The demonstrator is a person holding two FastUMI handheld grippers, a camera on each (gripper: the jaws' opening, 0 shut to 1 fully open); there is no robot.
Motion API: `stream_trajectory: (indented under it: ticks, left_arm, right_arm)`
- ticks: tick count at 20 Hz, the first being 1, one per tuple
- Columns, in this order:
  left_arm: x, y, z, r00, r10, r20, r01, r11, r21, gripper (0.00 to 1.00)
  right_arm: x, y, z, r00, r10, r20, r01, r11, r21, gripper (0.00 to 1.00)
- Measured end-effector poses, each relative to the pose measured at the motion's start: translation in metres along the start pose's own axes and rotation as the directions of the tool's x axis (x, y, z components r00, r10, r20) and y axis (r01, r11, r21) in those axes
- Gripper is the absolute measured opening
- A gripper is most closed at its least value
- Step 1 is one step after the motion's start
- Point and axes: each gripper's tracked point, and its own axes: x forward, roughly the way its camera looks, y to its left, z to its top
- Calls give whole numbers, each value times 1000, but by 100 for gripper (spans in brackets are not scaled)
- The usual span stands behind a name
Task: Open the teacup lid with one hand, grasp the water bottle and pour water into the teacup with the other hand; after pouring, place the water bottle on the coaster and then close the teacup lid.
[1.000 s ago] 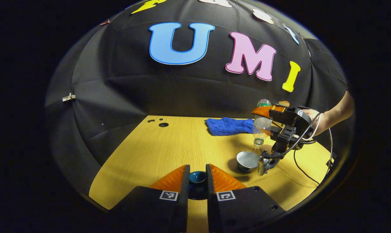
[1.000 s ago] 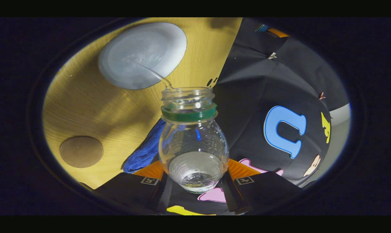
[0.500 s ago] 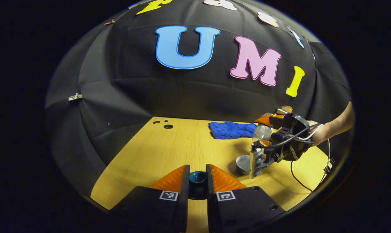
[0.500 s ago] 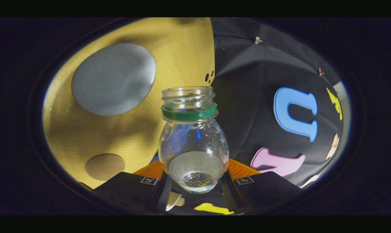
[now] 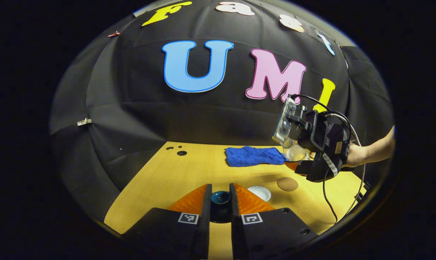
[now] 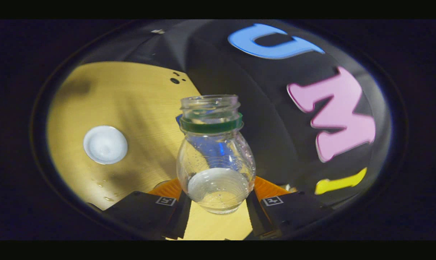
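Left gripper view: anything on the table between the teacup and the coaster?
No, bare wood. In the left gripper view the teacup and coaster sit apart with only table between them.

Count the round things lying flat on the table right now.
2: the open teacup sits just right of the left gripper holding the lid; the brown coaster lies farther right, under the lifted water bottle.
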Motion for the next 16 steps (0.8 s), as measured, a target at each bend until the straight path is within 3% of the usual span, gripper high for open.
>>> stream_trajectory:
  ticks: [2, 3, 5, 9, 10, 12, 16]
  left_arm:
    - [-1, -16, 7, 1000, -3, 8, 3, 1000, 2, 29]
    - [-2, -24, 10, 1000, -5, 8, 5, 1000, 0, 24]
    - [-2, -42, 14, 1000, -15, 10, 15, 1000, -11, 28]
    - [4, -69, 20, 1000, -15, 26, 16, 1000, -12, 25]
    - [7, -75, 18, 1000, -17, 26, 17, 1000, -16, 29]
    - [15, -83, 15, 999, -16, 28, 16, 1000, -14, 25]
    - [29, -88, 7, 1000, -5, 27, 4, 1000, 5, 29]
  right_arm:
    - [4, -8, 2, 999, 49, 6, -49, 982, 181, 71]
    - [1, -12, 5, 996, 79, 29, -84, 964, 253, 71]
    - [-6, -17, 14, 981, 163, 109, -191, 914, 357, 71]
    - [-13, -25, 15, 957, 172, 235, -265, 849, 457, 71]
    - [-12, -24, 14, 950, 172, 261, -281, 834, 475, 71]
    - [-9, -20, 8, 935, 183, 303, -324, 785, 527, 71]
    - [11, 3, -5, 917, 186, 352, -376, 695, 612, 72]
